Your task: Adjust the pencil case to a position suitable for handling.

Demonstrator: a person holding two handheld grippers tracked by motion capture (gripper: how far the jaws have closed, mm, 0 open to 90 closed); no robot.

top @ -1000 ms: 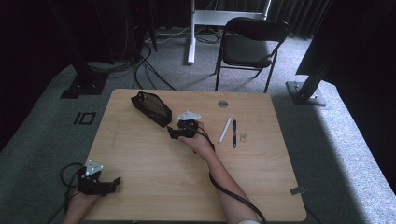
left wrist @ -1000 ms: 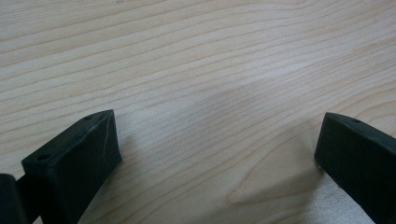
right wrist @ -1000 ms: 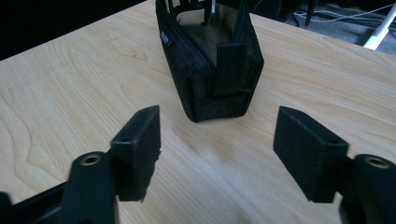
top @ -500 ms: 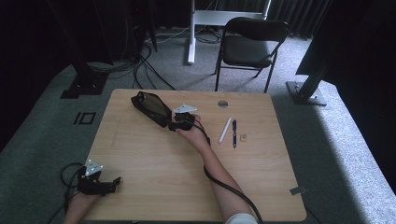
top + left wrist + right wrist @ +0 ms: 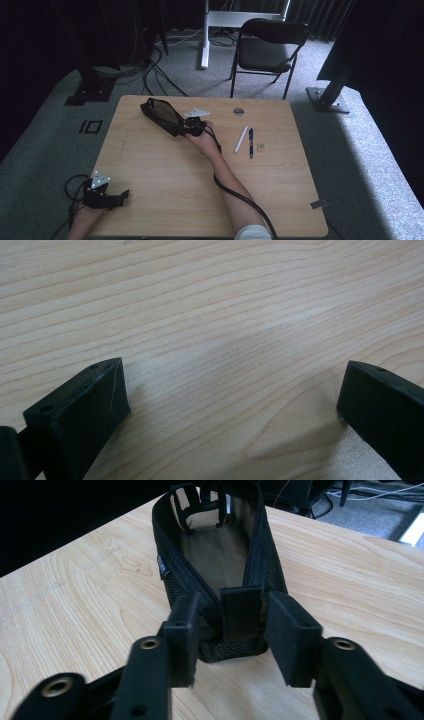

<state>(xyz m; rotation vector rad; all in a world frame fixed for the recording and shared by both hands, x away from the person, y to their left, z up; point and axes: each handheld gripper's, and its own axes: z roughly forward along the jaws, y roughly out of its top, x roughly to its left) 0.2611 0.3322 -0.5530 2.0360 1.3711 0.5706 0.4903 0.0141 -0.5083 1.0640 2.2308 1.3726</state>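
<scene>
While the right gripper (image 5: pixel 232 640) has its jaws closing in, the near end of the open black pouch (image 5: pixel 220 565) sits between them; the left pad touches its side, the right pad stands just clear. Beyond the jaws the pouch stretches away across the wooden table (image 5: pixel 75 615). Well apart, the left gripper (image 5: pixel 232 405) rests with jaws wide over bare wood.

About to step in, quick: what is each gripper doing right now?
Left gripper: open, nothing between its jaws, over bare table.
Right gripper: jaws just closing around the black pouch end; grip uncertain.
</scene>
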